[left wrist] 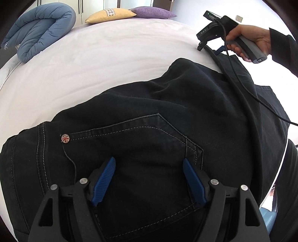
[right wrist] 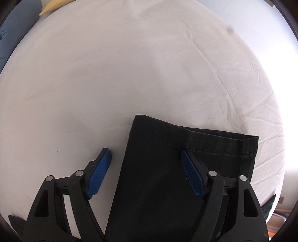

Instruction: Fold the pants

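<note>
Your black pants [left wrist: 167, 111] lie spread on the white bed [left wrist: 93, 65], back side up. Your left tool [left wrist: 149, 178] hangs above the rear pocket [left wrist: 134, 141] near the waistband, its blue pads [left wrist: 104, 182] apart and gripping nothing; a small round rivet [left wrist: 65, 138] sits at the pocket's corner, off to the left of the tool. Your right tool [right wrist: 146, 173] is over the hem [right wrist: 195, 137] at the leg end, also released: one pad is above the bare sheet just beside the leg's edge, the other above the cloth, with the edge running between them. Whether the pads touch the fabric you cannot tell. In the left wrist view your right hand [left wrist: 249, 42] holds its tool's grey handle at the far end of the pants, a cable [left wrist: 247, 89] trailing over the cloth. A blue quilt [left wrist: 41, 28], a yellow pillow [left wrist: 109, 15] and a purple pillow [left wrist: 152, 12] lie at the bed's far side.
</note>
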{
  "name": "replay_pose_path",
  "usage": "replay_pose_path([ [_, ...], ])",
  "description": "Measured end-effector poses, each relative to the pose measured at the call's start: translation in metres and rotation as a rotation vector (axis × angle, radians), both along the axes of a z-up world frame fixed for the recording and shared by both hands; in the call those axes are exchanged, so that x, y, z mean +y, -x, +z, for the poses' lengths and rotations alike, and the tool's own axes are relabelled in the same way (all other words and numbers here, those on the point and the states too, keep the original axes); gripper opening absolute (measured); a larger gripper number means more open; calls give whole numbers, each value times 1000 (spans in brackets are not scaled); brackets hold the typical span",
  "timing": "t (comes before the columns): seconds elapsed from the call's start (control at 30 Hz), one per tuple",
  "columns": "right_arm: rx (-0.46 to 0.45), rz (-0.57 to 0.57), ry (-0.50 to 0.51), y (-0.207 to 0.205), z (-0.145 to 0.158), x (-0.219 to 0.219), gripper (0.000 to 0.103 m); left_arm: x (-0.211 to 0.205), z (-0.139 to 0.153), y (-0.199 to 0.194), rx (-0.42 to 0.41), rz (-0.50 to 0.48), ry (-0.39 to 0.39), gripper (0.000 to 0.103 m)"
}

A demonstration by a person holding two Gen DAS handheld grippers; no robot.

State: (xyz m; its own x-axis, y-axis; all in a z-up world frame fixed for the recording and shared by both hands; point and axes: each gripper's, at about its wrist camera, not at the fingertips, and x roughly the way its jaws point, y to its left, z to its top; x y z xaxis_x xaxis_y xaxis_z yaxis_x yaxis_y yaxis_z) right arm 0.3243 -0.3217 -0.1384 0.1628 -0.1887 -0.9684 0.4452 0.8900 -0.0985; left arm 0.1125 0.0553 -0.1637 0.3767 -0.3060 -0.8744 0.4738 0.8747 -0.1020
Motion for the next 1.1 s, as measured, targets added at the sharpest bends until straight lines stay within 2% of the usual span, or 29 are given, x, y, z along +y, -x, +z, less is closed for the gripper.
replay_pose_path([
  [0.03, -8, 19, -8, -4, -1, 1, 54, 0, 0, 0, 0, 0, -1, 76],
  [0.07, -15, 26, -14, -6, 0, 1, 32, -1, 1, 0, 1, 1, -1, 76],
  [0.13, -40, 24, -49, -3, 6, -3, 11, -1, 1, 0, 1, 1, -2, 76],
  [0.17, -58, 16, -69, 2, 10, -6, 3, 0, 2, -3, 2, 2, -3, 76],
  [0.27, -147, 11, -117, 18, 30, -19, 2, 0, 2, -2, 3, 3, -6, 76],
  [0.33, -244, 1, -148, 42, 51, -31, 2, -6, 2, -7, 4, 6, -11, 76],
  [0.5, -449, -94, -191, 149, 98, -63, 2, -11, 2, -9, 13, 20, -12, 76],
  [0.63, -565, -235, -187, 256, 108, -95, 2, -15, 5, -15, 37, 26, -20, 76],
  [0.67, -582, -262, -184, 278, 110, -91, 2, -16, 6, -18, 43, 27, -26, 76],
  [0.73, -618, -356, -190, 326, 103, -102, 2, -19, 7, -22, 55, 32, -37, 77],
  [0.83, -648, -497, -246, 381, 74, -119, 2, -25, 9, -28, 73, 45, -55, 77],
  [0.97, -645, -611, -288, 423, 27, -128, 2, -33, 10, -35, 88, 66, -72, 79],
  [1.1, -657, -663, -325, 448, 1, -128, 2, -39, 11, -41, 99, 94, -85, 83],
])
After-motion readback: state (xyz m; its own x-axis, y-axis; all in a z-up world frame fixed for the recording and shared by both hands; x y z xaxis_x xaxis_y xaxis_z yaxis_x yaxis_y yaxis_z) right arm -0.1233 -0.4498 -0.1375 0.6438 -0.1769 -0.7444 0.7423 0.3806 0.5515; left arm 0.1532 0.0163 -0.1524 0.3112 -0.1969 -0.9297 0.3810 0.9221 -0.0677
